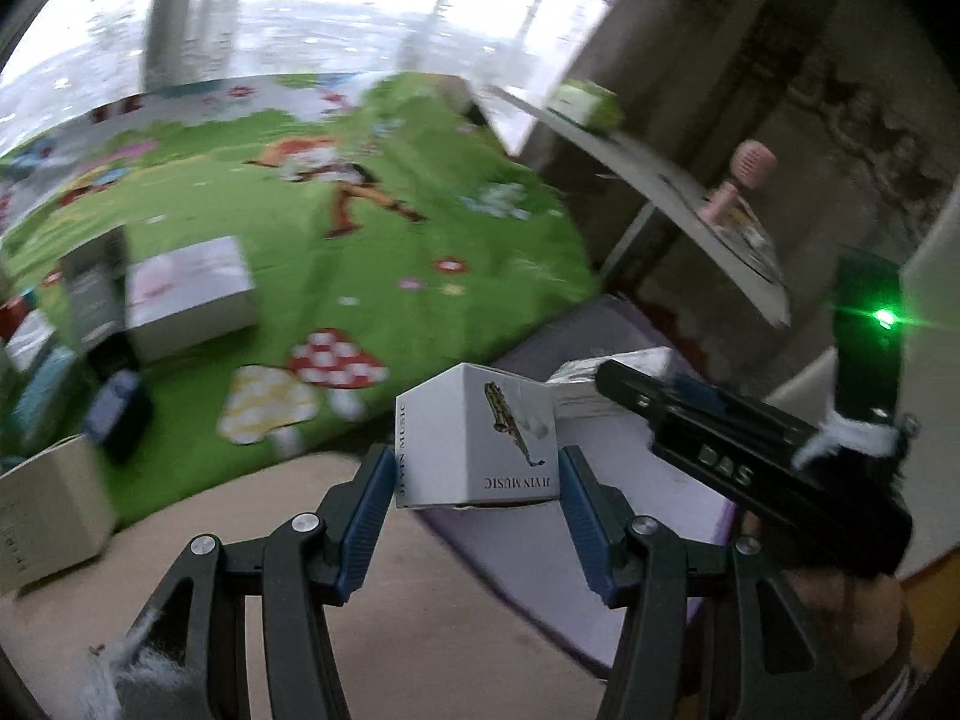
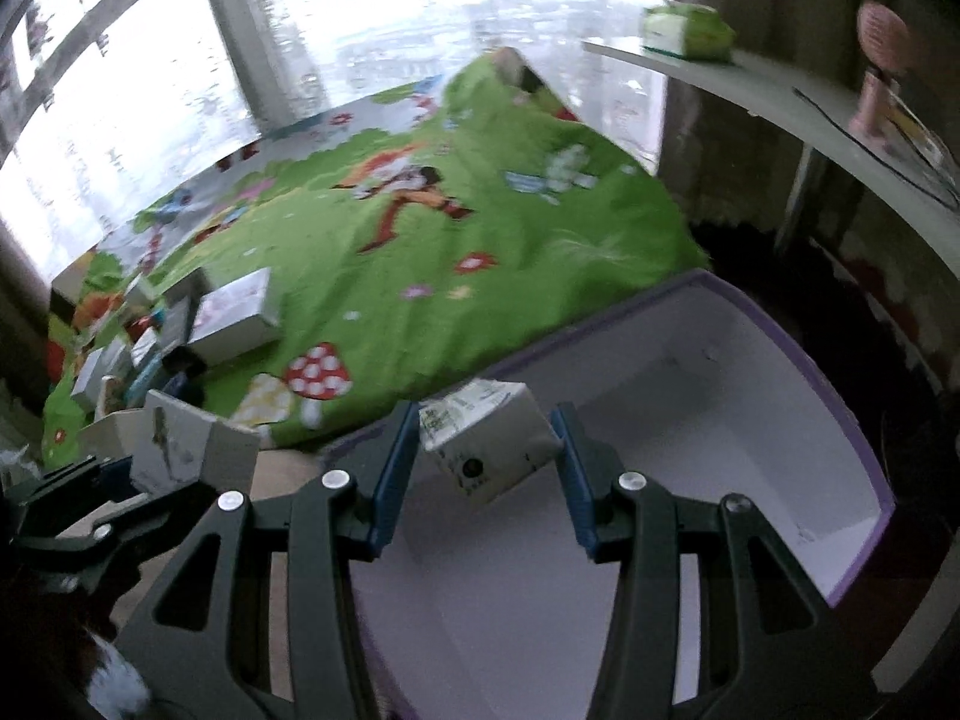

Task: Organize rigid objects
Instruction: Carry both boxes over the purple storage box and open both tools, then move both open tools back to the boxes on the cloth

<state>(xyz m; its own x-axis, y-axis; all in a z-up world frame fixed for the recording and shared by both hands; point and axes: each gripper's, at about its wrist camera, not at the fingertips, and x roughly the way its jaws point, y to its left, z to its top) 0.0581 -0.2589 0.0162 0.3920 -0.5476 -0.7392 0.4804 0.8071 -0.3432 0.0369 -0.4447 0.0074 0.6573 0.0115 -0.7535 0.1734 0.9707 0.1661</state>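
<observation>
My left gripper (image 1: 477, 480) is shut on a white cube box (image 1: 474, 444) printed with a saxophone and "JEYIN MUSIC"; it holds the box above the floor beside the purple-edged bin (image 1: 600, 330). The same box shows in the right wrist view (image 2: 180, 447) at the left. My right gripper (image 2: 489, 462) is shut on a small white carton (image 2: 489, 450) with green print, held tilted over the open white bin (image 2: 864, 456). The right gripper also shows in the left wrist view (image 1: 636, 384) at the right.
A green cartoon play mat (image 1: 360, 228) covers the floor ahead. Several boxes (image 2: 234, 315) lie on its left part. A beige box (image 1: 48, 504) stands at the left. A white shelf (image 2: 780, 90) on the right bears a green pack (image 2: 690, 30) and a pink toy (image 2: 876, 78).
</observation>
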